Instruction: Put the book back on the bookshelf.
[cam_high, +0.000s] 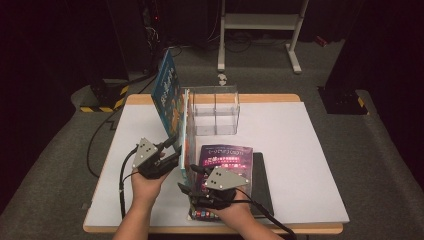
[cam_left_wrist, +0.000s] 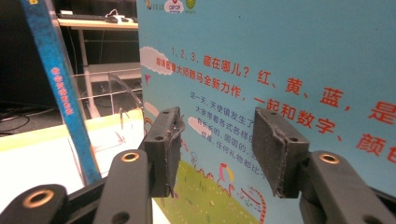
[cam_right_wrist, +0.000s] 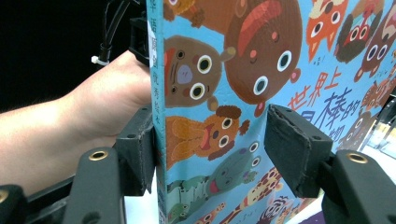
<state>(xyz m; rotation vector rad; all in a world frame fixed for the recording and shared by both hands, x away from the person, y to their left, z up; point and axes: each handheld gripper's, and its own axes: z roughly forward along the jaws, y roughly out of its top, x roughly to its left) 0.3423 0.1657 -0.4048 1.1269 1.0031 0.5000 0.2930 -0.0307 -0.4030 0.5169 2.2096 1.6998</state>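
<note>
Books (cam_high: 186, 131) upright, lower edges hidden | left tool (cam_left_wrist: 215, 147) open | right tool (cam_right_wrist: 211, 154) open astride spine

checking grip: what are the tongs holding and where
Nothing held: right tongs straddle the animal book at its spine, unclamped; left tongs open beside blue cover.

free: bare white counter (cam_high: 300, 150) at right of frame | blocked: upright blue picture books (cam_high: 172, 107) centre-left, clear plastic box (cam_high: 215, 110) behind, dark purple book (cam_high: 227, 160) lying lower centre
</note>
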